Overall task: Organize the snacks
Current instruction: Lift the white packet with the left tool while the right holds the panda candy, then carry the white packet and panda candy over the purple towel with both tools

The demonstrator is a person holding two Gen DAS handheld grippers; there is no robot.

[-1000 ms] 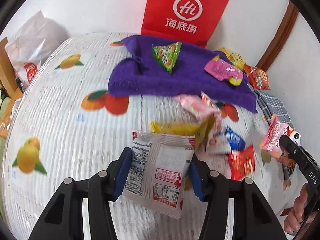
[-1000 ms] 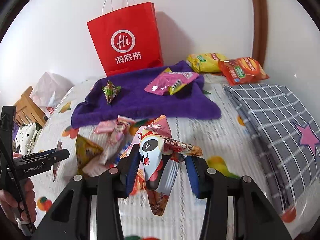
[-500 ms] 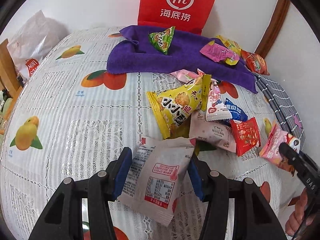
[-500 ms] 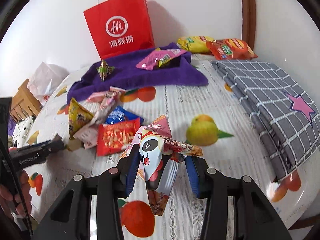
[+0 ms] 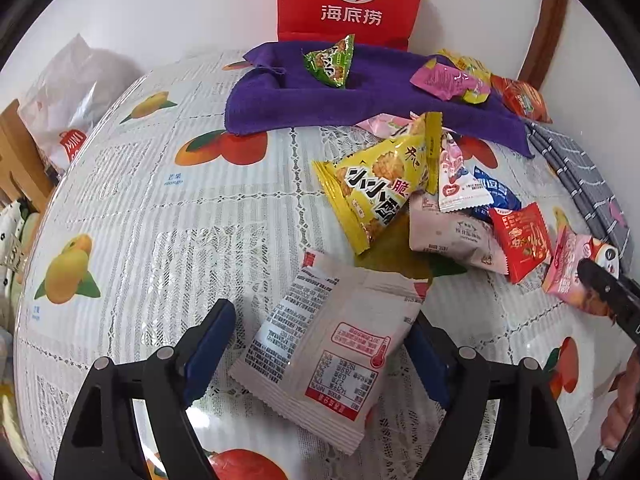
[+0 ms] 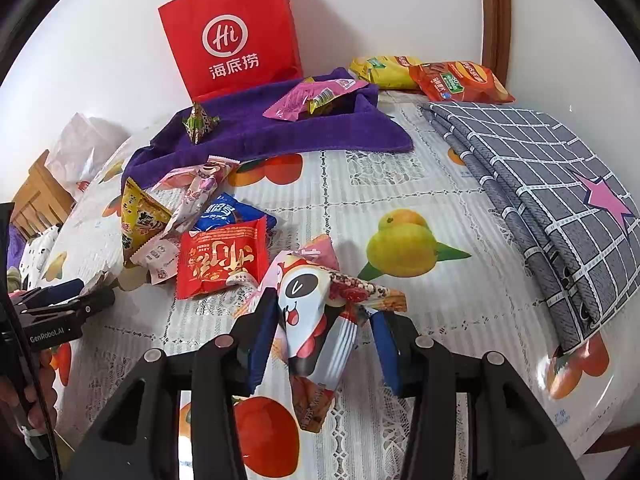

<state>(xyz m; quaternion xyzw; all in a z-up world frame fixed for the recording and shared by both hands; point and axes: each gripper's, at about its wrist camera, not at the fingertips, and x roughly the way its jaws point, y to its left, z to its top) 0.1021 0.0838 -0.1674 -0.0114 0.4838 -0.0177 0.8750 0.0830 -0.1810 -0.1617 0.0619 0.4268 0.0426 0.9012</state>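
Two handheld tools over a fruit-print tabletop (image 5: pixel 168 216) strewn with snacks.

Our left tool (image 5: pixel 320 344) is spread, its pads clear of the grey-white packet (image 5: pixel 332 344) lying flat between them, long axis angled away to the right. Our right tool (image 6: pixel 320 328) pinches a panda packet (image 6: pixel 312 312) upright, nearer the purple towel (image 6: pixel 260 136) ahead.

Purple towel (image 6: pixel 256 136), red bag (image 6: pixel 232 32), grey checked cloth (image 6: pixel 560 184).
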